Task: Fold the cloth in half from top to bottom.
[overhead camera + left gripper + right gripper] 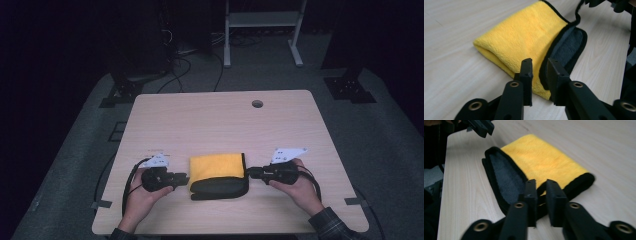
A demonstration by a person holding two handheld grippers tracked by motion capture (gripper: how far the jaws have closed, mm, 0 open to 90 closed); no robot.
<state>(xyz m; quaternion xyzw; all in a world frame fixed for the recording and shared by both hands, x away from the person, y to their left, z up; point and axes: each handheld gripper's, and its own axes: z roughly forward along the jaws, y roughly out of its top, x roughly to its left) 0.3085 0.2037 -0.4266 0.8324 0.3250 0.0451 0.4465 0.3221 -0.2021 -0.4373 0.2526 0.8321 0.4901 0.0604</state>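
Both grippers at the folded cloth (218,170): left gripper (539,75) and right gripper (541,195), jaws slightly spread, nothing pinched; next looks like closing on the near corners

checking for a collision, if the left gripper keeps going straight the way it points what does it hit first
Most likely the folded yellow cloth: the left gripper points at its near corner, jaws slightly apart astride the black-trimmed edge. Whether they already touch it is unclear.

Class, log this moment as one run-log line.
cloth: folded, on table | left gripper: open at its left edge | right gripper: open at its right edge
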